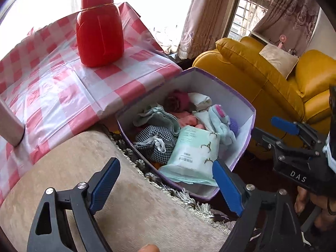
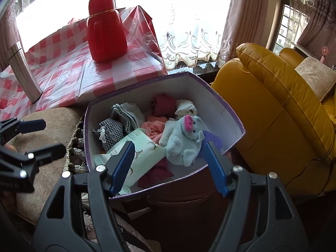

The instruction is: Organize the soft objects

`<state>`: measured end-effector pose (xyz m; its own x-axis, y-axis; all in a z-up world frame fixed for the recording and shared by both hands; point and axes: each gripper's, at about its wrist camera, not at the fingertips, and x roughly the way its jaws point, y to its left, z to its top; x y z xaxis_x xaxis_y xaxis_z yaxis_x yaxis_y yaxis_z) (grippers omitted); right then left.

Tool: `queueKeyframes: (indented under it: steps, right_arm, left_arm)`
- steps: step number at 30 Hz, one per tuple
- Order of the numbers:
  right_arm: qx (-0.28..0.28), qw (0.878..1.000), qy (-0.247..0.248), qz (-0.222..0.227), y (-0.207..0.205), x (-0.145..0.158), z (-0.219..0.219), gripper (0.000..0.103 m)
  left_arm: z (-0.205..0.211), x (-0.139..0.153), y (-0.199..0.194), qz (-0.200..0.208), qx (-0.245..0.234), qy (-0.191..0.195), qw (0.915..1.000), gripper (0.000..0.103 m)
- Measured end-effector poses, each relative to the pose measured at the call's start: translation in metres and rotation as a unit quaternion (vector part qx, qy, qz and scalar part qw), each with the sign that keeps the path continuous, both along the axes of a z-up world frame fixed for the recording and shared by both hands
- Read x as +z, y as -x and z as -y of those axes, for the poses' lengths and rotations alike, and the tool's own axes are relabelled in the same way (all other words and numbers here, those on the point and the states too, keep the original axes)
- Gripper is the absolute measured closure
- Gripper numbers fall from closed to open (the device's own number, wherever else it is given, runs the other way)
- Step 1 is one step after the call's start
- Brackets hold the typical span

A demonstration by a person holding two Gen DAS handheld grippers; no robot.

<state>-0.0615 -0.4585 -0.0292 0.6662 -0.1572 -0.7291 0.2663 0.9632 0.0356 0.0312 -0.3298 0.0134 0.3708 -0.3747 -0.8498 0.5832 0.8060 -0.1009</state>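
Left gripper (image 1: 166, 185): jaws stand wide apart, nothing between them; it hangs over the beige cushion (image 1: 88, 168), by the near left edge of the box (image 1: 222, 88).
Right gripper (image 2: 170, 168): jaws apart, clamping nothing; it hangs over the near edge of the box, blue fingers (image 2: 124, 166) in front of the contents without touching them.
Box: white inside, purple outside, open on top, standing between the beige cushion and the yellow sofa (image 2: 273, 109).
Tissue pack (image 1: 193, 153): pale green, leaning at the near left corner of the box.
Checked pouch (image 1: 155, 140): black and white, against the left wall of the box, just beside the tissue pack.
Toy pig (image 2: 184, 138): pale blue with a pink snout, near the right wall of the box, on top of the other soft things.
Folded cloth (image 2: 128, 113): grey-green, at the far left of the box.
Dark red knit (image 2: 163, 105): at the far wall of the box.
Table (image 1: 52, 88): red and white checked cover, behind the box.
Red flask (image 1: 98, 27): upright near the far edge of the table.
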Motion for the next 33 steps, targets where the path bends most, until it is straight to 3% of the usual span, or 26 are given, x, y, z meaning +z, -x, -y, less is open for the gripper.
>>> queueKeyframes:
  steps: [7,33]
  right_arm:
    - [0.003,1.0,0.002,-0.011,-0.004,-0.007,-0.003,0.031]
    - [-0.003,1.0,0.002,-0.014,-0.005,-0.011,-0.001,0.025]
  left_arm:
    - [0.002,-0.012,-0.001,-0.015,0.014,-0.008,0.9998,0.012]
    - [0.003,-0.016,0.001,-0.012,0.012,-0.015,0.9997,0.011]
